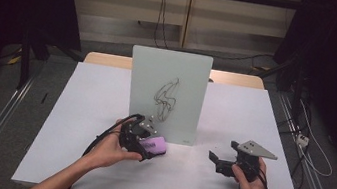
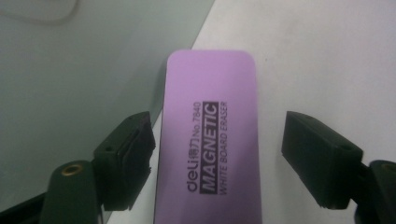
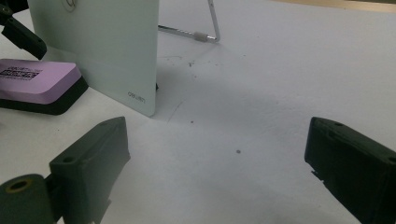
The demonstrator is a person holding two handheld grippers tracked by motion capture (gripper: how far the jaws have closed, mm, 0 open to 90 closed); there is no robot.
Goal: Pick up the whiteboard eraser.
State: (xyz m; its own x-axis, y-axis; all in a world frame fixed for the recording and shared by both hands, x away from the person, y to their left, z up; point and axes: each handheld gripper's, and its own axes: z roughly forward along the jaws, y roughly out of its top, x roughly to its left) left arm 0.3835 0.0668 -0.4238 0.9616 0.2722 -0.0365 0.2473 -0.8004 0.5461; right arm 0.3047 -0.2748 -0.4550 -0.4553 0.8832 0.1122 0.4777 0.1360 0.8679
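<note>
2 grippers on my table: left gripper [image 2: 217,154] straddles the purple whiteboard eraser [image 2: 209,140], jaws not yet gripping, just near of the upright whiteboard [image 1: 166,94]; right gripper [image 3: 217,172] spread wide, empty, at near right.

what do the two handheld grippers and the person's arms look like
Both the left gripper and right gripper are black with blocky jaws and trailing black cables. The right one carries a grey three-cornered plate on top. The forearms are bare, no sleeves in view.

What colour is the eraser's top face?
Light purple with black print, over a black base; the eraser shows best in the left gripper view.
</note>
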